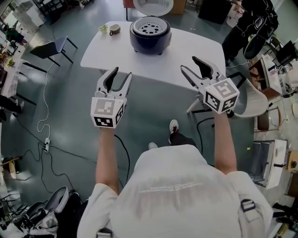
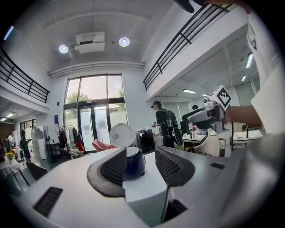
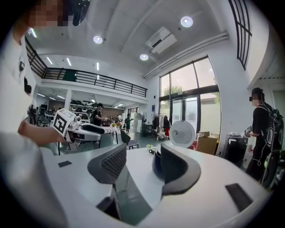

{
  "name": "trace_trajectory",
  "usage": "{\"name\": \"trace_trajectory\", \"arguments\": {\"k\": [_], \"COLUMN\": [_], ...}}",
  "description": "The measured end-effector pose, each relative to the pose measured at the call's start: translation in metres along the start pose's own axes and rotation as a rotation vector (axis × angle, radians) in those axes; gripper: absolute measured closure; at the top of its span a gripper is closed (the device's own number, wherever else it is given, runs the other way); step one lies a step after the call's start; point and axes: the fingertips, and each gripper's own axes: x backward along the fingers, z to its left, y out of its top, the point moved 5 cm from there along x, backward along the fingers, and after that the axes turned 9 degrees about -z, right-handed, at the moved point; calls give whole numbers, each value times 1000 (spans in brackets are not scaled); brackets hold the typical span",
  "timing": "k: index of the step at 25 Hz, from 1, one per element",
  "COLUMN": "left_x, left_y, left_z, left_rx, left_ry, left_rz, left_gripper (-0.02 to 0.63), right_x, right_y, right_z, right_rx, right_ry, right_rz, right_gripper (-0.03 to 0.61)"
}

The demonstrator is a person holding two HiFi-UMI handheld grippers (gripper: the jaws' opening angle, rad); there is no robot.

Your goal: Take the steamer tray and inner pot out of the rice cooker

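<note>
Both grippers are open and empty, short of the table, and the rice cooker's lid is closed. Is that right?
Not quite. The lid of the rice cooker is raised, not closed: the head view shows the perforated steamer tray exposed inside. The rest holds: the left gripper and right gripper are open, empty and short of the table.

The dark blue, round rice cooker (image 1: 150,41) stands upright on the white table (image 1: 195,53), towards the table's far edge and about midway along it. Its round white lid (image 1: 153,5) is swung up and open behind it. The pale grey, perforated steamer tray (image 1: 150,27) sits level in the cooker's mouth, covering the inner pot, which cannot be seen.
</note>
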Motion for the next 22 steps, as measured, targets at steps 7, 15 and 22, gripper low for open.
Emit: {"name": "trace_trajectory", "arguments": {"k": [7, 15, 22], "left_x": [-22, -91, -179], "left_y": [-11, -14, -10], "left_z": [25, 60, 82], "left_rx": [51, 85, 44], "left_ry": [27, 57, 85], "left_rz": [13, -22, 16], "left_gripper": [424, 420, 400], "right_x": [-36, -101, -157], "right_y": [-9, -19, -25], "right_z": [-22, -94, -177], "right_rx": [-29, -128, -157], "right_ry": [15, 49, 53], "right_rz": [0, -78, -80], "right_gripper": [338, 333, 316]}}
